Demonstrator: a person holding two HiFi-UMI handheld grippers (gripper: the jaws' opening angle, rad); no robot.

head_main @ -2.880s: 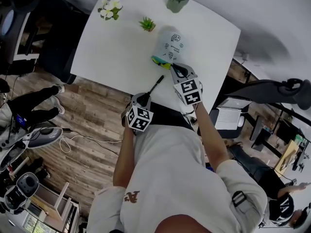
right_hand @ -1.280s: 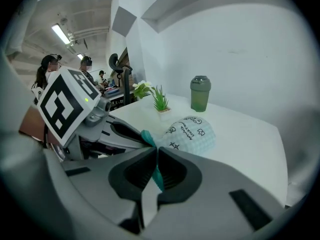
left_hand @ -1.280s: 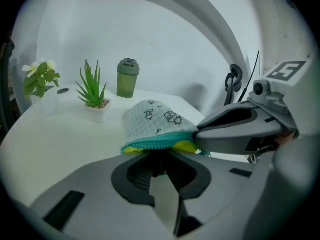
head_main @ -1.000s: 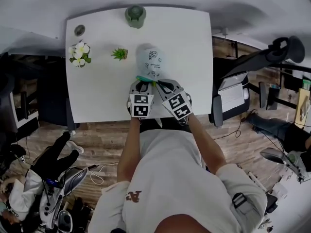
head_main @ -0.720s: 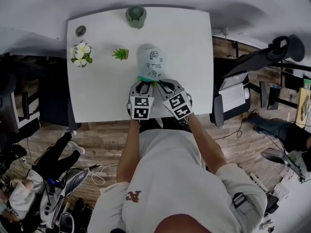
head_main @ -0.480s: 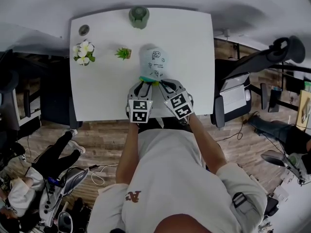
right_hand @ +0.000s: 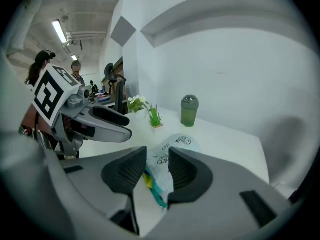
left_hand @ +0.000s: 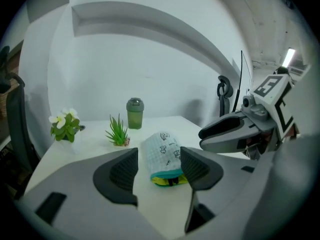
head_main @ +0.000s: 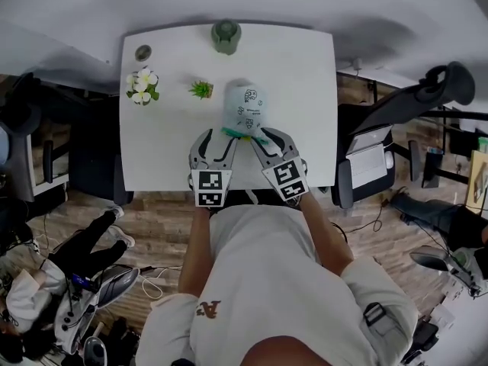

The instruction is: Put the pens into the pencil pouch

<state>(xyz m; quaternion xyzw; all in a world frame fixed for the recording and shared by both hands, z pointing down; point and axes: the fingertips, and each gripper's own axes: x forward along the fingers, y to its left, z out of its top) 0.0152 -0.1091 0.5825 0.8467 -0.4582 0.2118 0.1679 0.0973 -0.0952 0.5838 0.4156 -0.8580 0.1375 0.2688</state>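
Note:
The pencil pouch, pale with small cartoon prints and a teal and yellow mouth, lies on the white table with its mouth toward me. No pen lies loose on the table. My left gripper hovers just left of the mouth and my right gripper just right of it. In the left gripper view the pouch lies beyond the left gripper, whose jaws are opening with nothing between the pads. In the right gripper view the right gripper is opening too, narrower, above the pouch and not touching it.
A green lidded cup stands at the table's far edge. A small spiky plant, white flowers and a small round lid sit at the far left. An office chair stands to the right.
Both grippers have let go of the pouch's mouth, lifted off it and opened their jaws. The black pen that lay on the table earlier is out of sight.

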